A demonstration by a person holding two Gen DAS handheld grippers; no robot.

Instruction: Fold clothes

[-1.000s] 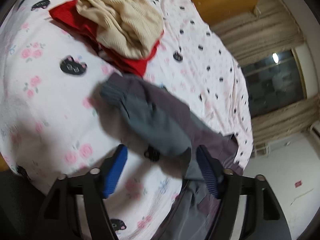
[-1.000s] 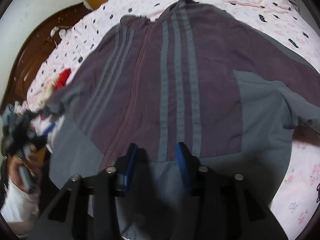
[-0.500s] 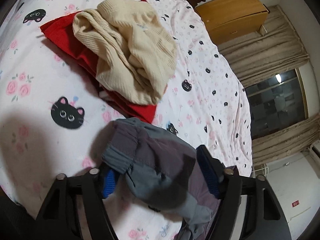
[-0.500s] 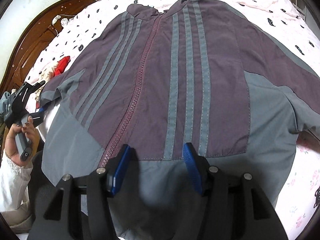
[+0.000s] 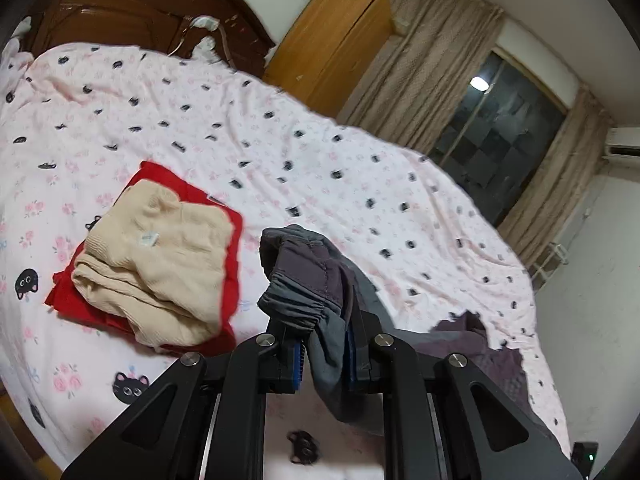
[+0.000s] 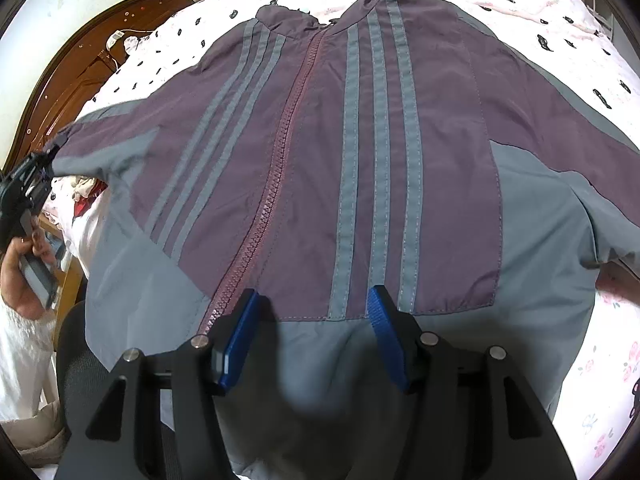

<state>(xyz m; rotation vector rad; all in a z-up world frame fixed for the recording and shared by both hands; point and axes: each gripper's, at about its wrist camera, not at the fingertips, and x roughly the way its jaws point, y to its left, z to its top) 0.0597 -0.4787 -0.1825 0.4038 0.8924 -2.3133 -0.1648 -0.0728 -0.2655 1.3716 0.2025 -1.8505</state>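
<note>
A purple and grey zip jacket (image 6: 320,152) with grey stripes lies spread front-up on the bed. My left gripper (image 5: 322,356) is shut on the jacket's sleeve cuff (image 5: 308,280), which bunches up above the blue pads and is lifted off the sheet. In the right wrist view the left gripper (image 6: 28,184) shows at the far left, holding the sleeve end. My right gripper (image 6: 312,320) is open over the grey hem, its blue fingers (image 6: 240,332) on either side of the fabric below the zip.
A folded beige knit (image 5: 156,264) lies on a folded red garment (image 5: 224,216) on the pink cat-print sheet (image 5: 280,152). A dark wooden headboard (image 5: 132,12), a wooden cabinet (image 5: 332,40) and curtains (image 5: 432,68) stand beyond the bed.
My left gripper has closed on the sleeve cuff and lifted it, tilting up toward the room. My right gripper has moved slightly closer over the hem and stays open.
</note>
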